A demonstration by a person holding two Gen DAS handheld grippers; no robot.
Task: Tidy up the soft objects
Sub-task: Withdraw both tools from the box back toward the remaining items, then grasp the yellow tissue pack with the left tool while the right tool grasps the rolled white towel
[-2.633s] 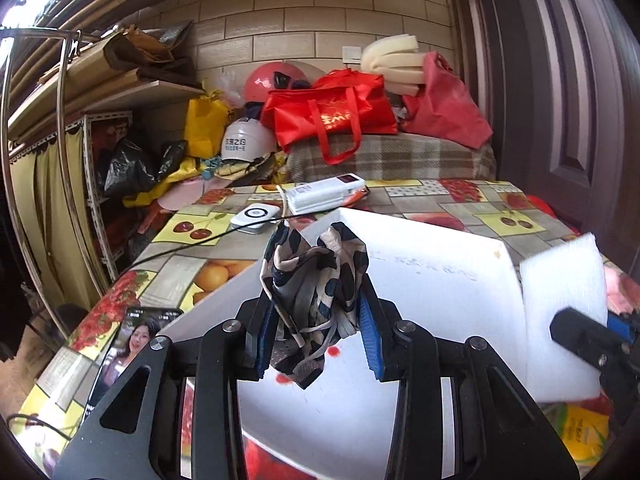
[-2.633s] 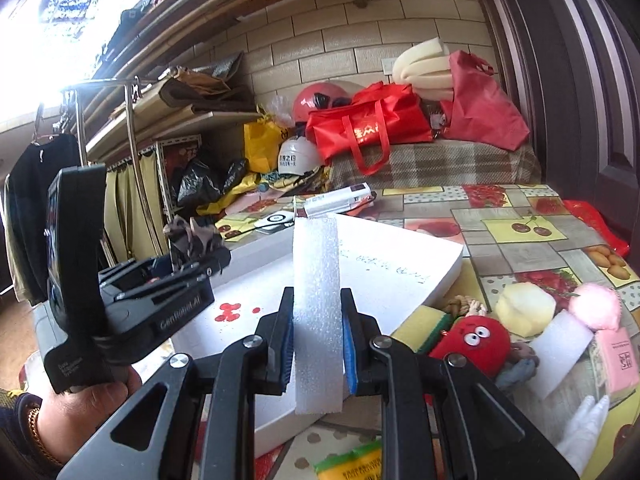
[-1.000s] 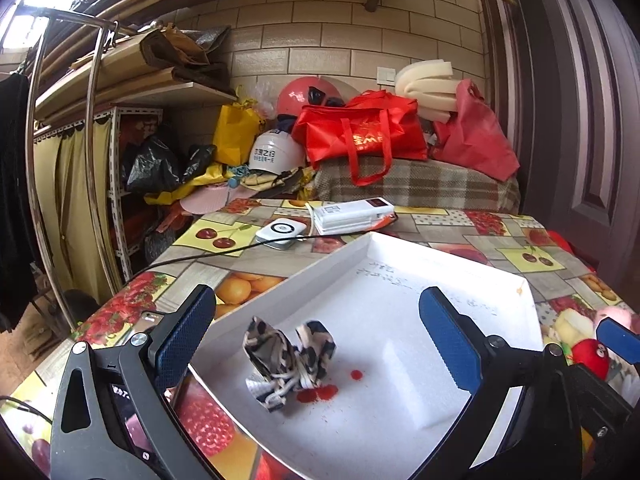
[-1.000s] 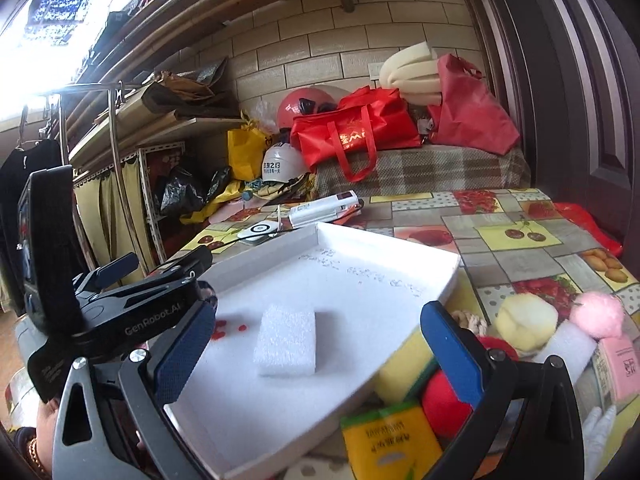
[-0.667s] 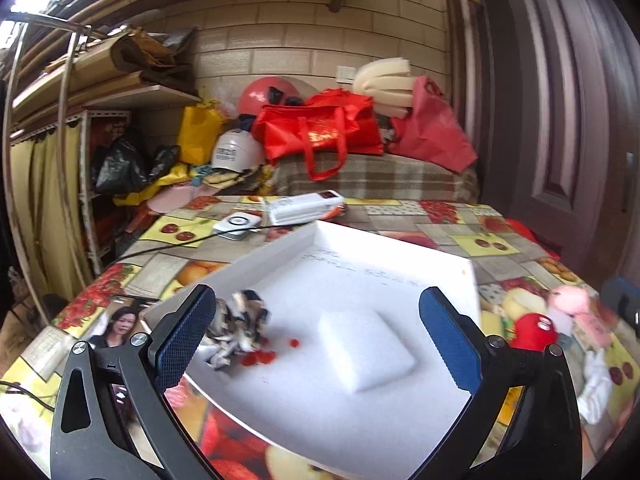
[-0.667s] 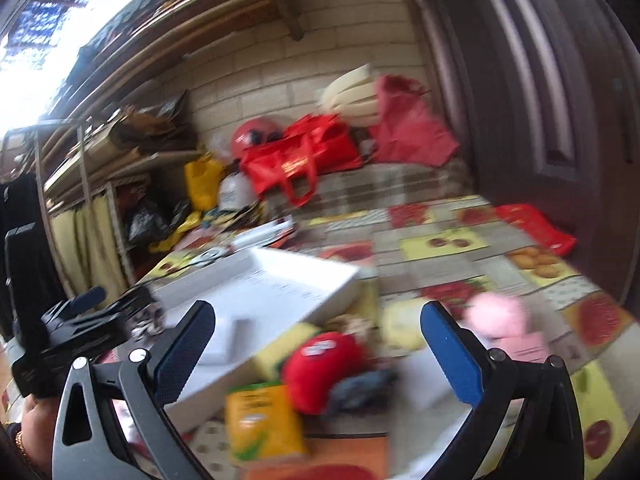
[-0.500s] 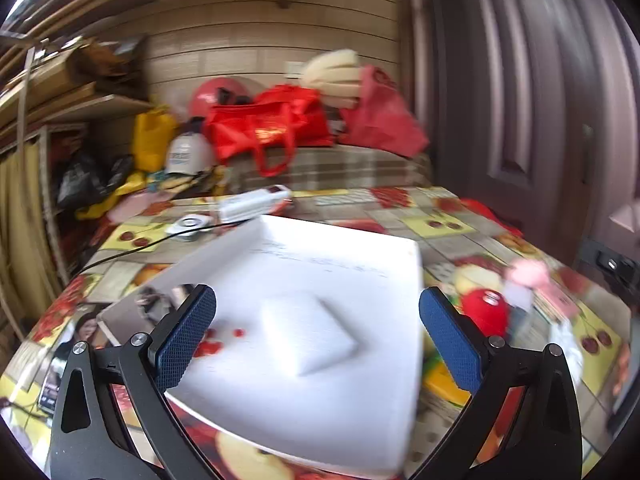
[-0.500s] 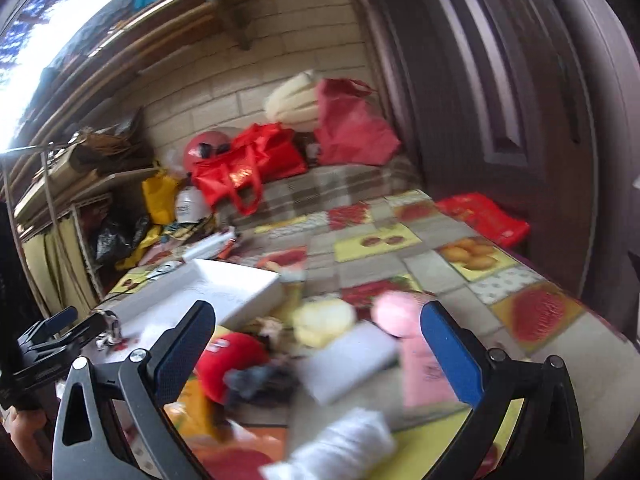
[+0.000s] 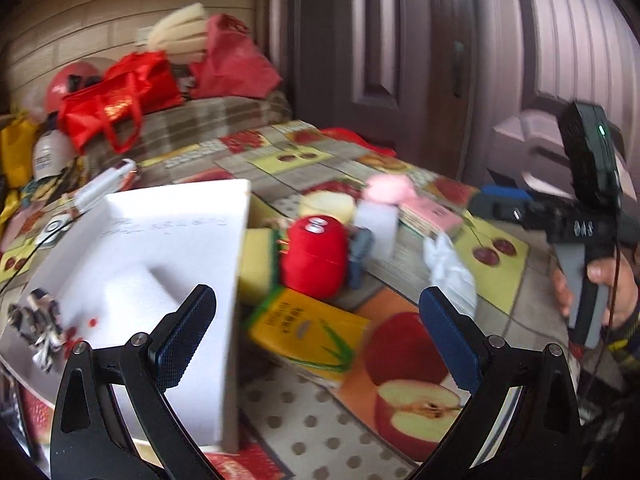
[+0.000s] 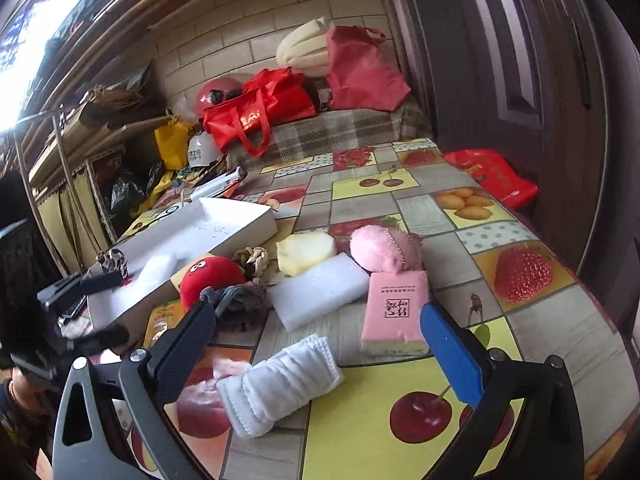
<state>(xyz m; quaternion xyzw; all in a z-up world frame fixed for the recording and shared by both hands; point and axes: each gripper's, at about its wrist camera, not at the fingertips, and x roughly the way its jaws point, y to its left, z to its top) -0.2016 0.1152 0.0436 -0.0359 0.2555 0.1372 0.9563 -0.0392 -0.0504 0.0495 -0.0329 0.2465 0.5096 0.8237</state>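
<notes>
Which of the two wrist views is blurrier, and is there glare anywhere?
Left wrist view: motion-smeared, especially the yellow packet and red plush toy. Right wrist view: sharper, pink tissue pack crisp, but blown-out daylight fills the upper-left corner. Both bend straight lines, fisheye style.

No legible text on anything

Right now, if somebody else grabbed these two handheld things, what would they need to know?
Left tool: open, empty. Right tool: open, empty, above the rolled white cloth.
Done: patterned fabric wad and a white foam block lie in the white tray.
Left on the table: red plush, pink pompom, second foam block, pink packet, yellow sponge, grey rag.
</notes>
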